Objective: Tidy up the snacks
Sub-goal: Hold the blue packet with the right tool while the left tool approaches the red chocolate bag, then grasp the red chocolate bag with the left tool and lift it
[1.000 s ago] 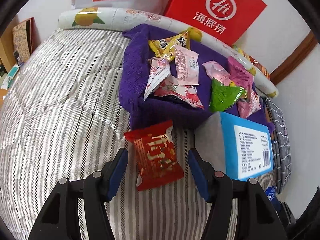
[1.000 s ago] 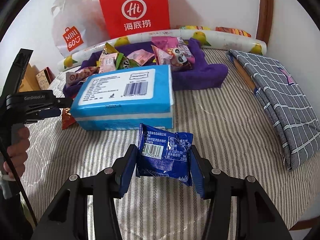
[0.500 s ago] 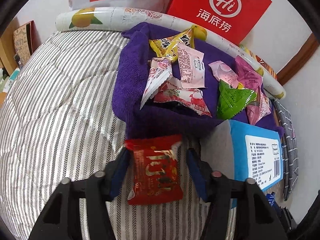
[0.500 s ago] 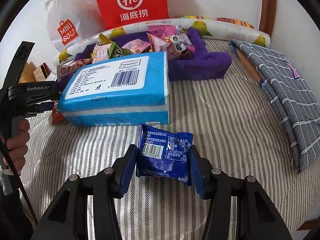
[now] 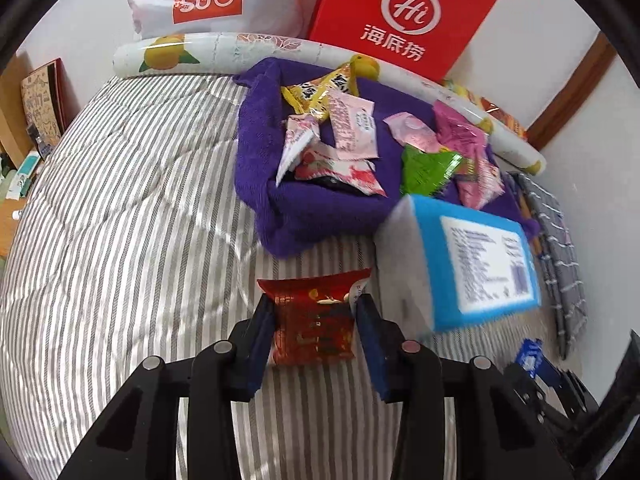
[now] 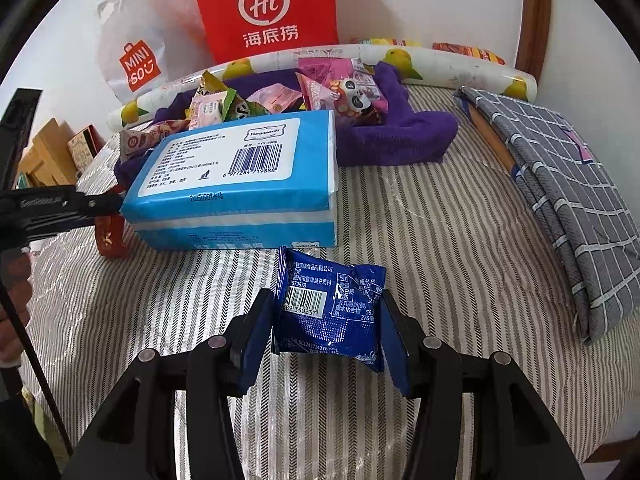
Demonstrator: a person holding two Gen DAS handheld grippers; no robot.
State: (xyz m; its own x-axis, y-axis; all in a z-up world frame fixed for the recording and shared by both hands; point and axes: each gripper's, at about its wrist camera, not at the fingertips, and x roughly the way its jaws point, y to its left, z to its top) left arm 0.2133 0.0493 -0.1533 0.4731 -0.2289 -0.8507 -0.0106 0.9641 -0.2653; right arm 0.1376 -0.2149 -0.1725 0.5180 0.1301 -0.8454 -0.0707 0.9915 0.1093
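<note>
Left claw (image 5: 315,322): jaws closing on the red snack packet (image 5: 314,320), mid-bed beside the tissue pack (image 5: 472,264).
Right claw (image 6: 327,316): clamped on the blue snack packet (image 6: 330,312).
Remaining: many snacks on the purple towel (image 5: 264,168) near the bed's far edge.

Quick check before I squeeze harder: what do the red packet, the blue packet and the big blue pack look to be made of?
Red packet: glossy plastic or foil film, by its shine and crimped top edge.
Blue packet: thin printed plastic film, creased and reflecting light.
Big blue pack: soft plastic wrap over a white stack, probably paper tissues; its edges look rounded and slightly puffy.
</note>
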